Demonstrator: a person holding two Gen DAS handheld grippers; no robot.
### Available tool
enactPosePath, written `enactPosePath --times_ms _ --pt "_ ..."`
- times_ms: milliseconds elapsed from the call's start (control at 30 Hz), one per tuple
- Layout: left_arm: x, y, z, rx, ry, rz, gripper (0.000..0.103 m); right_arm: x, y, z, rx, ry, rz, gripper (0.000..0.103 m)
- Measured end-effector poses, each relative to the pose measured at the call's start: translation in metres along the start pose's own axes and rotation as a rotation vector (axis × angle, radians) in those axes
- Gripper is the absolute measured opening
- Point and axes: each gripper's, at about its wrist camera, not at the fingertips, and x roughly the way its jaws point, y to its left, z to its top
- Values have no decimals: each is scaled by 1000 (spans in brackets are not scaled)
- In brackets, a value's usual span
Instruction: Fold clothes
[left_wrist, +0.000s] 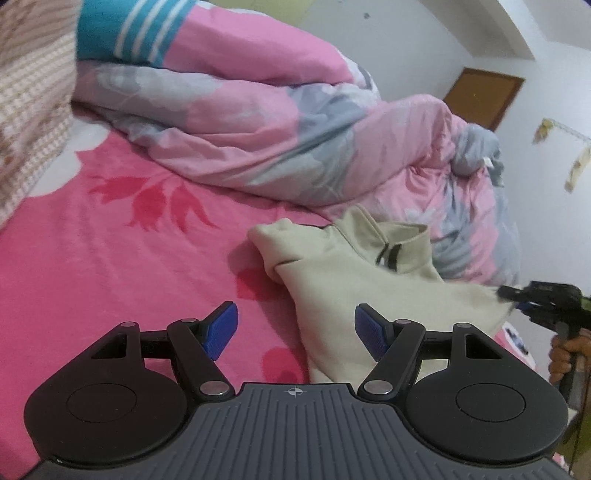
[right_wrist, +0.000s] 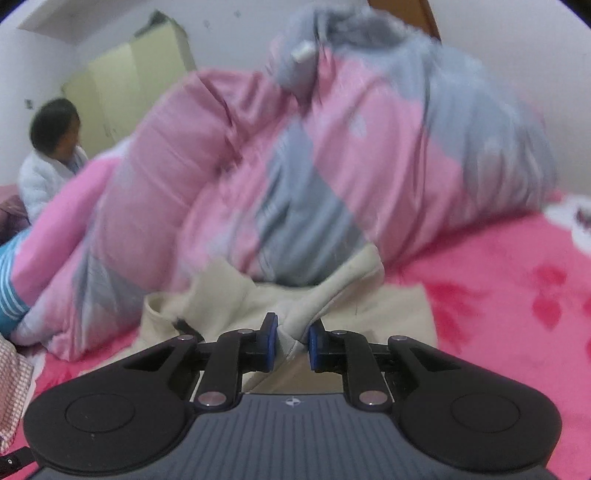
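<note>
A cream sweatshirt (left_wrist: 369, 284) with a short zip collar lies crumpled on the pink bedsheet (left_wrist: 110, 258). My left gripper (left_wrist: 295, 328) hovers open just in front of its near edge, nothing between the blue pads. In the right wrist view my right gripper (right_wrist: 291, 339) is shut on a bunched fold of the cream sweatshirt (right_wrist: 295, 332), which it holds slightly lifted off the sheet. From the left wrist view the right gripper (left_wrist: 517, 295) shows at the garment's right edge, held by a hand.
A bulky pink and grey quilt (left_wrist: 295, 129) is heaped right behind the sweatshirt. A checked pillow (left_wrist: 29, 110) lies at the far left. A person in a white jacket (right_wrist: 48, 173) sits beyond the quilt. Bare pink sheet (right_wrist: 498, 314) spreads to the right.
</note>
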Motion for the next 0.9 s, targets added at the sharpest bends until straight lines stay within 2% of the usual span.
enactPosePath --times_ms 167,267,400,533,700,733,833,900 --pt "14 -15 -8 85 35 23 70 -6 1 13 -22 -48 80 17" --pt "22 -23 -14 139 67 51 70 1 -22 -5 -19 -8 54 17" --pt "27 -30 -22 203 92 71 70 32 -72 -49 118 195 11 17" --pt "29 -34 -26 238 100 73 70 26 -93 -61 230 174 106 18" --pt "29 -34 -28 241 107 70 70 31 -113 -52 390 164 161 29" --pt "30 -33 -28 238 109 68 70 32 -117 -51 417 161 164 29" --pt "29 -33 -27 232 109 63 70 32 -118 -50 405 159 147 8" --pt "29 -32 -27 223 112 56 70 17 -114 -46 384 93 173 8"
